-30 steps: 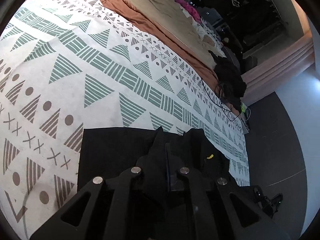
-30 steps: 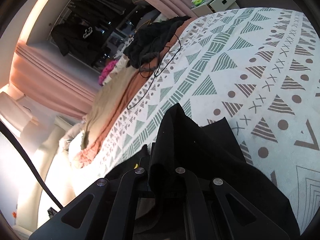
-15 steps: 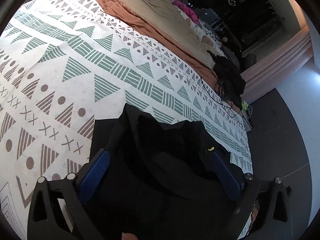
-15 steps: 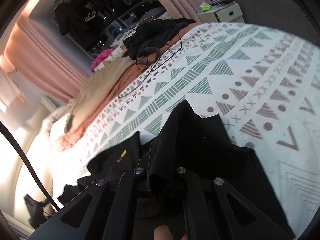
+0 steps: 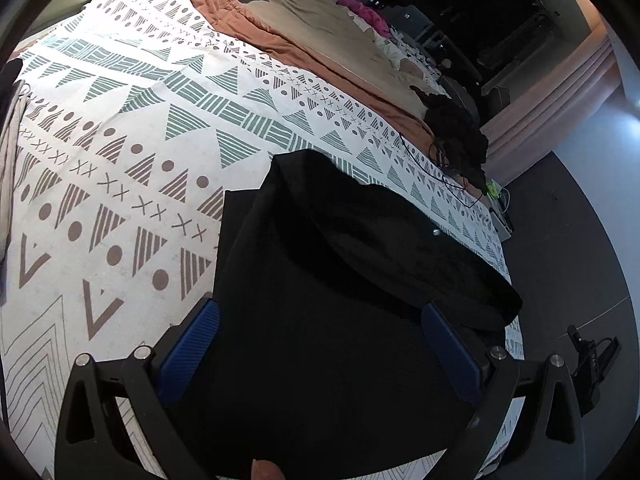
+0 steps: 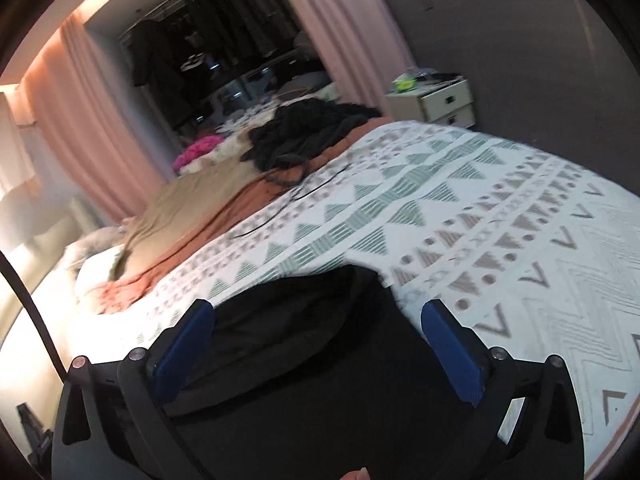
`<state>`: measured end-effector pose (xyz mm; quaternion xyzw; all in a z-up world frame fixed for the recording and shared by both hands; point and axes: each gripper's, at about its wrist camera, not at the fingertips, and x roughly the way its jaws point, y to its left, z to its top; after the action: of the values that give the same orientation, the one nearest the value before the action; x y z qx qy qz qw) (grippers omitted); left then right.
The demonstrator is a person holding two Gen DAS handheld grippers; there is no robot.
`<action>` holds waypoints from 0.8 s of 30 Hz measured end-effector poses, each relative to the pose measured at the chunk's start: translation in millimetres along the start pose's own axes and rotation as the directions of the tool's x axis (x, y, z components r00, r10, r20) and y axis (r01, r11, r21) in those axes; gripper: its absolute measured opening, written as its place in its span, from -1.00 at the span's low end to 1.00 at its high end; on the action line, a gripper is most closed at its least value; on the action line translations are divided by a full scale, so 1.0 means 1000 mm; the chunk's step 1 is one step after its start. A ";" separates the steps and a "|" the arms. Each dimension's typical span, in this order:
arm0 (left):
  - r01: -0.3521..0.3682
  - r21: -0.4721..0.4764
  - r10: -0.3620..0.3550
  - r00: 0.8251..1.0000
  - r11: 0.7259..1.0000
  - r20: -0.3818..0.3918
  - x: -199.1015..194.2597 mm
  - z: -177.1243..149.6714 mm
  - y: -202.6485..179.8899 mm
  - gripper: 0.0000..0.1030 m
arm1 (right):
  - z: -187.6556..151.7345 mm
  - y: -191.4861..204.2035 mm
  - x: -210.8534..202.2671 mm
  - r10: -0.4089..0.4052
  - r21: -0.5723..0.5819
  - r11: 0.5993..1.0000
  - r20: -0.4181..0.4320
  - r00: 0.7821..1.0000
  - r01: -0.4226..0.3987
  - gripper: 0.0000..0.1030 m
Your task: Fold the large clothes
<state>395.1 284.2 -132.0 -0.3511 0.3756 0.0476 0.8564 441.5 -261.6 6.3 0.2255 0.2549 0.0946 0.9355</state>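
I see a plain black garment [image 5: 340, 280] filling the lower middle of the left wrist view. Under it the bedspread [image 5: 132, 128] is white, printed with rows of grey-green striped triangles, brown striped triangles, dots and small crosses — chevrons toward the lower left. My fingers [image 5: 192, 340] carry blue pads on black frames. At the top, a rust-orange blanket [image 5: 256, 28] borders a tan one [image 5: 320, 20]. In the right wrist view, pink curtains [image 6: 92, 112] hang upper left — a magenta bundle [image 6: 200, 148] lies below them.

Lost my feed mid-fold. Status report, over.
Left gripper open, right gripper opening, nothing pinched. Black garment lying on patterned bedspread. Cable beyond, clear of it.
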 end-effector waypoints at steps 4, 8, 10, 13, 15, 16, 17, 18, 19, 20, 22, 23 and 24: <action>-0.003 0.018 0.002 1.000 1.000 0.015 -0.020 -0.008 -0.001 1.00 | -0.017 0.008 -0.010 0.050 -0.053 0.997 -0.058 0.997 -0.053 1.00; 0.000 0.033 0.000 1.000 0.999 0.024 -0.036 -0.016 -0.001 1.00 | -0.034 0.007 -0.015 0.055 -0.066 0.996 -0.109 0.992 -0.063 1.00; -0.001 0.043 0.000 1.000 0.999 0.027 -0.043 -0.020 -0.001 1.00 | -0.040 0.007 -0.015 0.075 -0.055 0.995 -0.146 0.986 -0.084 1.00; -0.016 0.054 0.014 0.999 0.998 0.033 -0.049 -0.028 0.002 1.00 | -0.049 0.010 -0.009 0.070 -0.070 0.994 -0.213 0.974 -0.087 1.00; -0.033 0.052 0.032 0.999 0.998 0.036 -0.051 -0.032 0.009 0.99 | -0.056 0.020 -0.005 0.056 -0.116 0.989 -0.265 0.963 -0.089 1.00; -0.041 0.049 0.039 0.999 0.998 0.038 -0.051 -0.035 0.013 0.95 | -0.056 0.029 -0.001 0.046 -0.137 0.987 -0.286 0.957 -0.089 1.00; -0.047 0.044 0.045 0.998 0.998 0.037 -0.052 -0.037 0.016 0.87 | -0.057 0.037 0.001 0.038 -0.160 0.983 -0.312 0.949 -0.092 1.00; -0.056 0.038 0.054 0.998 0.998 0.034 -0.051 -0.040 0.021 0.81 | -0.062 0.046 0.002 0.038 -0.186 0.977 -0.335 0.941 -0.106 1.00; -0.065 0.031 0.065 0.998 0.997 0.027 -0.049 -0.042 0.025 0.68 | -0.061 0.054 0.004 0.041 -0.201 0.973 -0.347 0.937 -0.117 1.00; -0.074 0.025 0.074 0.997 0.997 0.019 -0.047 -0.044 0.030 0.53 | -0.065 0.061 0.005 0.046 -0.215 0.968 -0.358 0.933 -0.130 1.00; -0.094 0.020 0.094 0.996 0.995 0.002 -0.041 -0.049 0.038 0.46 | -0.072 0.075 0.008 0.057 -0.242 0.957 -0.381 0.923 -0.159 1.00; -0.100 0.018 0.100 0.995 0.995 -0.005 -0.039 -0.051 0.042 0.46 | -0.077 0.082 0.012 0.053 -0.270 0.948 -0.392 0.918 -0.170 1.00; -0.107 0.016 0.107 0.994 0.994 -0.012 -0.035 -0.053 0.046 0.45 | -0.084 0.091 0.017 0.034 -0.308 0.936 -0.406 0.913 -0.172 1.00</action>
<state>322.1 291.2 -159.0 -0.3242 0.3999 0.0882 0.8528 406.8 -145.6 -22.5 0.0518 0.4054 0.2302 0.8832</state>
